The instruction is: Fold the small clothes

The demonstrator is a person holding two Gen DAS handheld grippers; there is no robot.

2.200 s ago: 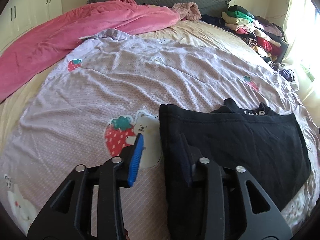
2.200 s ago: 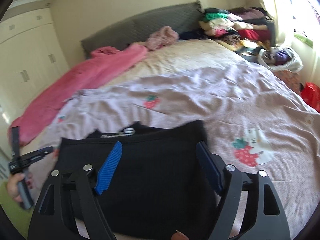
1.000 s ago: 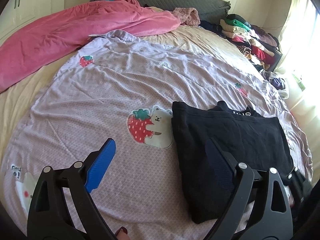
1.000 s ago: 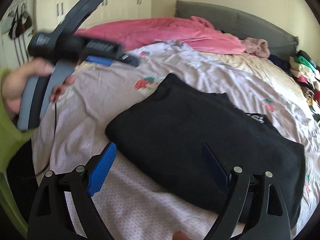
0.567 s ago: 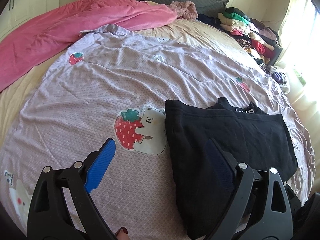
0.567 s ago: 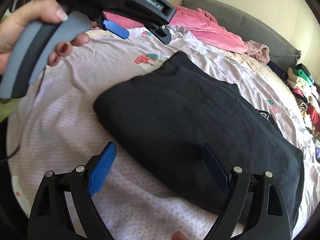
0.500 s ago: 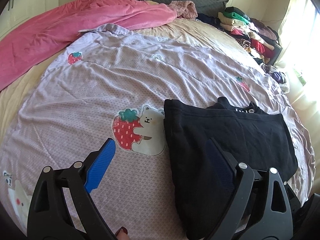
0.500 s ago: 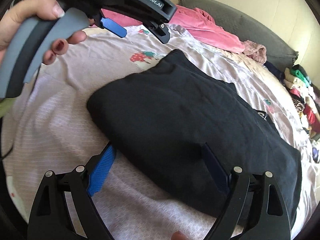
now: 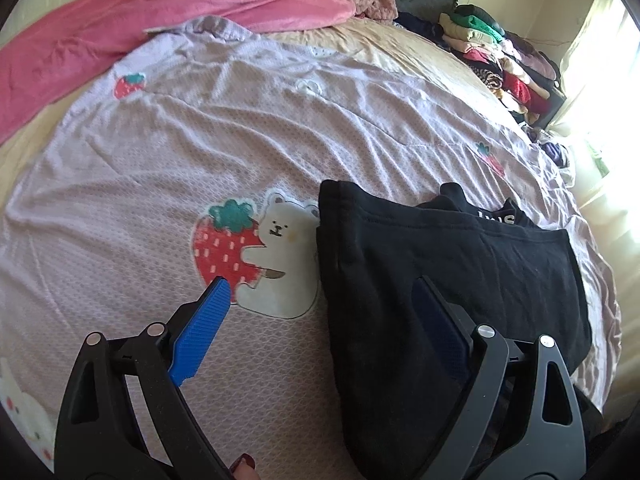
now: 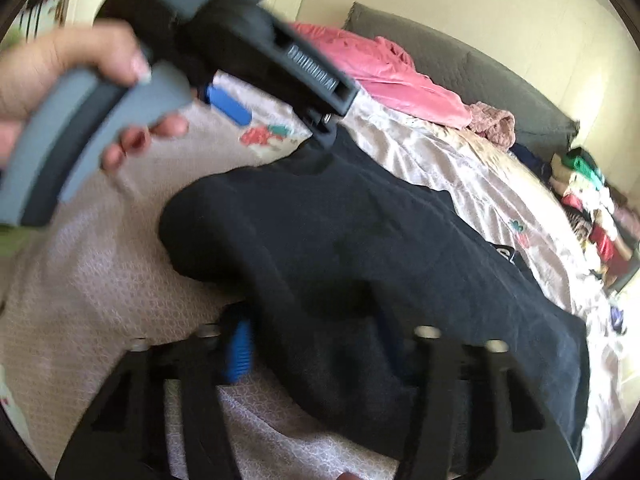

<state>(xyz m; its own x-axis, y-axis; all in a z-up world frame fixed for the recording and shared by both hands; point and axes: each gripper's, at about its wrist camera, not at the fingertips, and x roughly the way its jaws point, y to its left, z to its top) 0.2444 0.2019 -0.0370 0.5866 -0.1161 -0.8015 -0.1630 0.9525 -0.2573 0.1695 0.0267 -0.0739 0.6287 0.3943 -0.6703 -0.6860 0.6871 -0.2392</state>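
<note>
A folded black garment [image 9: 452, 280] lies on the lilac printed sheet [image 9: 200, 152]. It also shows in the right wrist view [image 10: 360, 248]. My left gripper [image 9: 324, 300] is open, straddling the garment's left edge, one blue pad [image 9: 200, 328] over the sheet and the other over the black cloth. My right gripper [image 10: 316, 344] is blurred, its jaws narrowed around the garment's near edge, with black cloth bunched between the pads. The left gripper's body [image 10: 224, 40] and the hand holding it fill the upper left of the right wrist view.
A pink blanket [image 9: 140, 20] lies along the far left of the bed. A grey headboard [image 10: 460, 68] stands behind it. A stack of folded clothes [image 9: 500, 56] sits at the far right corner, near a bright window.
My right gripper has narrowed from wide open onto the garment's near edge, bunching the cloth. My left gripper has moved a little lower and closer to the garment's left edge, still open.
</note>
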